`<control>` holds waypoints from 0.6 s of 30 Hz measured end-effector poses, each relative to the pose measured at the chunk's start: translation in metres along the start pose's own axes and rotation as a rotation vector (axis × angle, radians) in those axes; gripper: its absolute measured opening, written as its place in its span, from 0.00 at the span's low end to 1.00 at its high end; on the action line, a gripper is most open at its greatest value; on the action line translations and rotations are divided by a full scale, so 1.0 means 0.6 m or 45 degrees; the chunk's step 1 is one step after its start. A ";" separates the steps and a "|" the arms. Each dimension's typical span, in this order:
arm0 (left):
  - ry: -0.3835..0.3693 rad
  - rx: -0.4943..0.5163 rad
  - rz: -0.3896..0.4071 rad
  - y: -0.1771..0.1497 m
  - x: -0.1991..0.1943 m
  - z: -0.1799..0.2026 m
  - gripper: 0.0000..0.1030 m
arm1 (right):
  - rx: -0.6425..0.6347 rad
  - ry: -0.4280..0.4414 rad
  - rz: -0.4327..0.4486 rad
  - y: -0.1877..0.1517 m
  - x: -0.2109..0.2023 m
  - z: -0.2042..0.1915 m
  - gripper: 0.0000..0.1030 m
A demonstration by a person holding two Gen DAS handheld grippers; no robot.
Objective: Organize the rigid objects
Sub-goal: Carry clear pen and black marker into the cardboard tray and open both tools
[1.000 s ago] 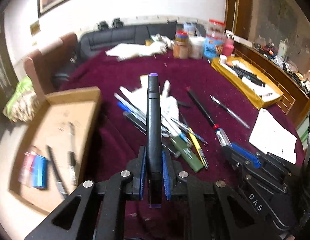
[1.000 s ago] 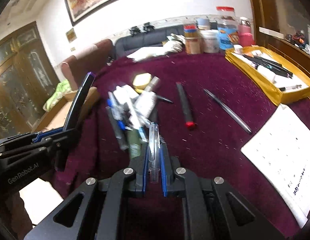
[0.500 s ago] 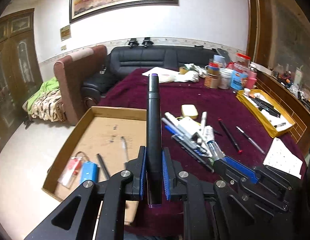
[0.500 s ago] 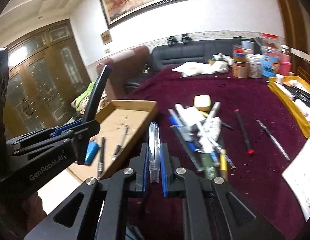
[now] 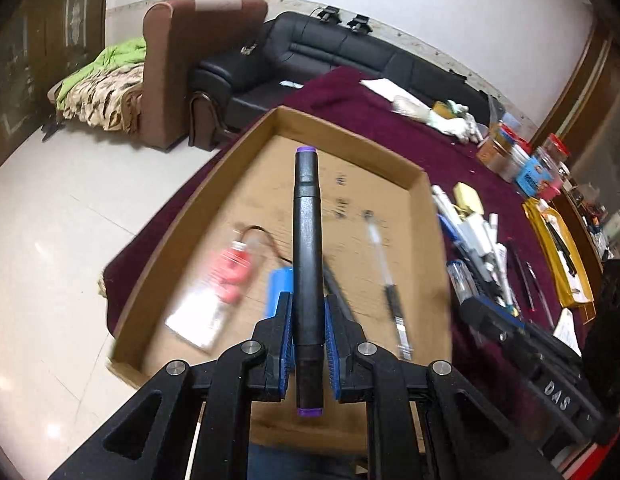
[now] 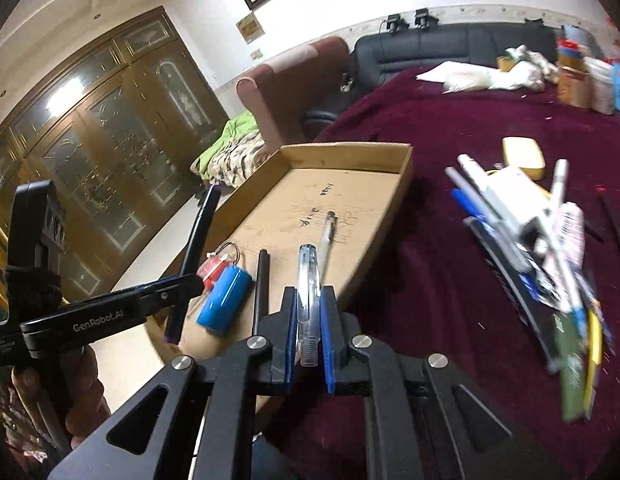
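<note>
Black tool [image 5: 308, 354], blue pads [image 5: 287, 344], silver screws.

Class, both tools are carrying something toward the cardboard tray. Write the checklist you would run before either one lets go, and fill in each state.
1. Left tool clamped on the marker: ok.
2. Right tool clamped on the clear pen: ok.
3. Marker over the tray: ok.
4. Clear pen over the tray floor: cannot tell, it sits near the edge.
5. Bare floor for both beside the battery and pens: ok.
6. Height above the tray: cannot tell.
</note>
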State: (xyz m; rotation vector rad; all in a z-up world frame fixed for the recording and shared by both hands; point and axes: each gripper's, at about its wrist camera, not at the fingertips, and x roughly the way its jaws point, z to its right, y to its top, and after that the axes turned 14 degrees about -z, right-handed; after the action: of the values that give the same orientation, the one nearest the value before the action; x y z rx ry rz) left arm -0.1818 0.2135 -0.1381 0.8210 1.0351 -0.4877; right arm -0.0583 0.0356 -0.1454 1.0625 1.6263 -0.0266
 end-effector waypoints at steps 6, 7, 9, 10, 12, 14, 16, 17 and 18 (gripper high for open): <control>-0.047 0.039 -0.062 0.038 0.036 0.007 0.14 | -0.023 0.005 -0.063 0.050 0.061 -0.020 0.10; -0.041 0.049 -0.061 0.045 0.041 0.010 0.14 | -0.032 -0.003 -0.072 0.054 0.068 -0.024 0.10; -0.031 0.037 -0.067 0.064 0.051 0.005 0.14 | -0.064 -0.040 -0.090 0.057 0.082 -0.038 0.10; -0.027 0.024 -0.078 0.076 0.058 0.001 0.14 | -0.096 -0.079 -0.093 0.056 0.089 -0.048 0.10; -0.029 0.019 -0.107 0.098 0.076 -0.004 0.14 | -0.136 -0.147 -0.107 0.054 0.103 -0.061 0.10; -0.004 0.030 -0.127 0.111 0.089 -0.003 0.14 | -0.158 -0.172 -0.132 0.051 0.116 -0.069 0.10; 0.040 0.070 -0.148 0.115 0.099 0.006 0.14 | -0.192 -0.240 -0.152 0.046 0.129 -0.074 0.10; 0.045 0.070 -0.152 0.115 0.101 0.008 0.15 | -0.219 -0.281 -0.145 0.043 0.131 -0.080 0.11; 0.040 0.068 -0.150 0.114 0.101 0.009 0.17 | -0.228 -0.282 -0.149 0.042 0.131 -0.083 0.12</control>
State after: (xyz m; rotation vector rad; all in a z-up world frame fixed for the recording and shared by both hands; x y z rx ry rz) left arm -0.1035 0.2526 -0.1662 0.8202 1.1079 -0.6066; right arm -0.0772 0.1245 -0.1769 0.7978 1.4590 -0.0723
